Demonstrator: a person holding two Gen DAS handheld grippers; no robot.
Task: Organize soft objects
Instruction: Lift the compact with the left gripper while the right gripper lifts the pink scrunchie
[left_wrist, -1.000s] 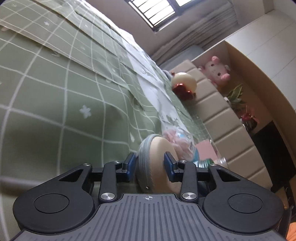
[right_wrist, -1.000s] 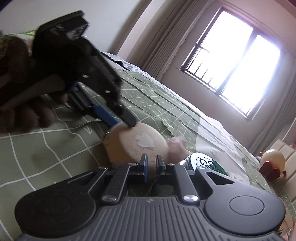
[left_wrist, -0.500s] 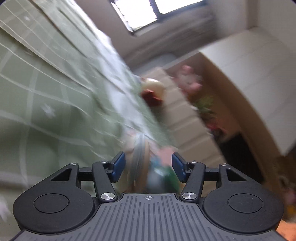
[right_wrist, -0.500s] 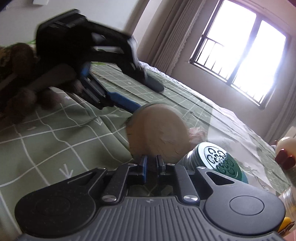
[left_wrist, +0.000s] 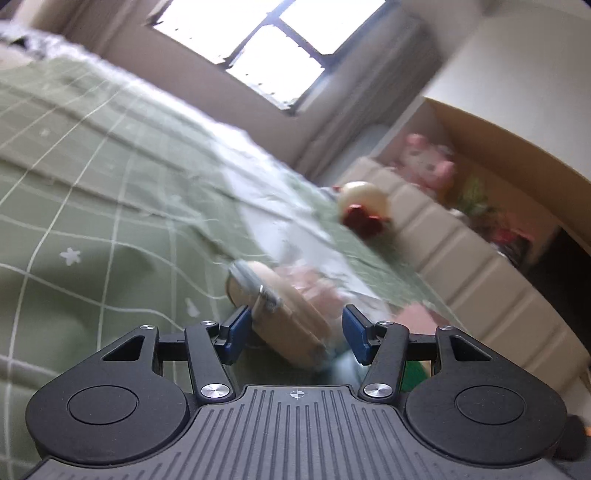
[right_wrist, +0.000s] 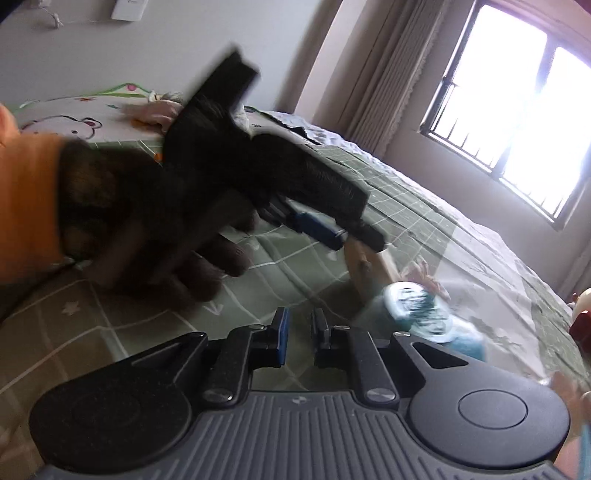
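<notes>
Left hand-held gripper (left_wrist: 291, 330): just opened, empty | right hand-held gripper (right_wrist: 298, 339): closed, empty

Barred window (left_wrist: 258, 48) stood bright behind the bed; pale curtains (right_wrist: 373, 74) hung beside it. Padded beige headboard (left_wrist: 461, 251) ran along the bed's edge, under a tan cabinet recess (left_wrist: 517, 147). White wall socket (right_wrist: 129, 7) high on the wall. Green potted foliage (left_wrist: 474, 195) in the recess, blurred
</notes>
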